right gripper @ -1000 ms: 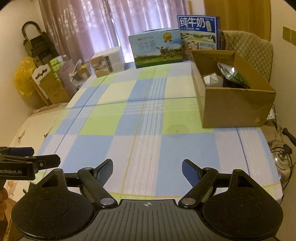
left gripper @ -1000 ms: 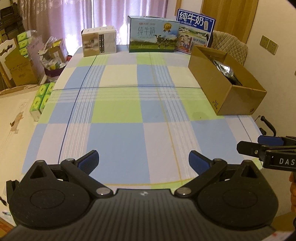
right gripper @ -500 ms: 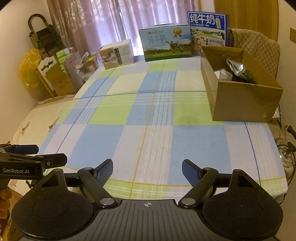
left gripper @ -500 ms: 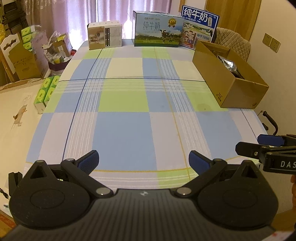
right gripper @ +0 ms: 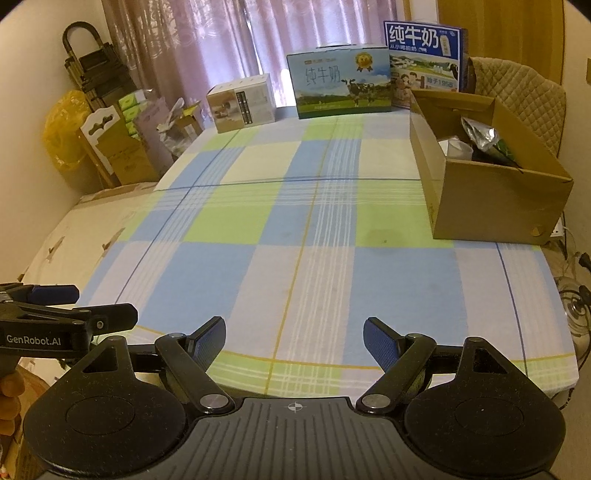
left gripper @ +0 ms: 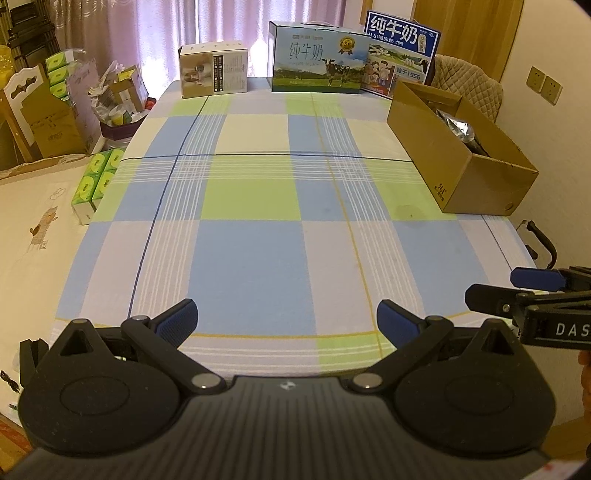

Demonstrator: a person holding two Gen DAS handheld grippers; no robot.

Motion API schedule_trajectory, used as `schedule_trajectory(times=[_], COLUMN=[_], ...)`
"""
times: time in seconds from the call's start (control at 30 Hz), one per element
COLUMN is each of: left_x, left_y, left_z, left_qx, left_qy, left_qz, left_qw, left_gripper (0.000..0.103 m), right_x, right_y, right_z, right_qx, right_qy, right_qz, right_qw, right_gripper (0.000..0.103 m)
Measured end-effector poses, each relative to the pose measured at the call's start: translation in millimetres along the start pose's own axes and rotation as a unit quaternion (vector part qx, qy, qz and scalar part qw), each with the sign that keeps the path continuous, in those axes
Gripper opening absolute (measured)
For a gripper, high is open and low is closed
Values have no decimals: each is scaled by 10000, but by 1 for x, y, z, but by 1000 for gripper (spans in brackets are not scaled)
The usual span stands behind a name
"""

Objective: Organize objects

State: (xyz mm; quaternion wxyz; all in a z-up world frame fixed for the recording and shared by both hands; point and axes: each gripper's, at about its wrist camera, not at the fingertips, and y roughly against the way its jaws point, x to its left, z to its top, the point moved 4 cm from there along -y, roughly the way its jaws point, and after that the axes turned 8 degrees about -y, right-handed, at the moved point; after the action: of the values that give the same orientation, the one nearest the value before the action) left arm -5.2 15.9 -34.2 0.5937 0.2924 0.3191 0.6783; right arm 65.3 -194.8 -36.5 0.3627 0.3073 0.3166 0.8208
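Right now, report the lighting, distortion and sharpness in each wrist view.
Left wrist view: warm, dim room light, brightest at the backlit curtain; fisheye bows the table edges; print on the milk carton reads sharp, while the open left gripper sits dark in front. Right wrist view: same warm cast, dark vignette in the corners, cardboard box walls curve, open right gripper sharp.

Both wrist views face across the checked table from its near edge
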Motion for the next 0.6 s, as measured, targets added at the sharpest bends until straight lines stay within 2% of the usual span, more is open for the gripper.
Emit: schedule_trajectory(times=[0.6], left_x=[1], left_y=[-3], left_z=[1], left_qx=[29], left_qy=[22], left_qz=[3], left_qw=[10000], left_gripper=[102], right_x=[-1], right_y=[-6], right_z=[2], right_qx=[54], right_qy=[-13], right_qz=[-5], right_qw=[10000], right_gripper=[79])
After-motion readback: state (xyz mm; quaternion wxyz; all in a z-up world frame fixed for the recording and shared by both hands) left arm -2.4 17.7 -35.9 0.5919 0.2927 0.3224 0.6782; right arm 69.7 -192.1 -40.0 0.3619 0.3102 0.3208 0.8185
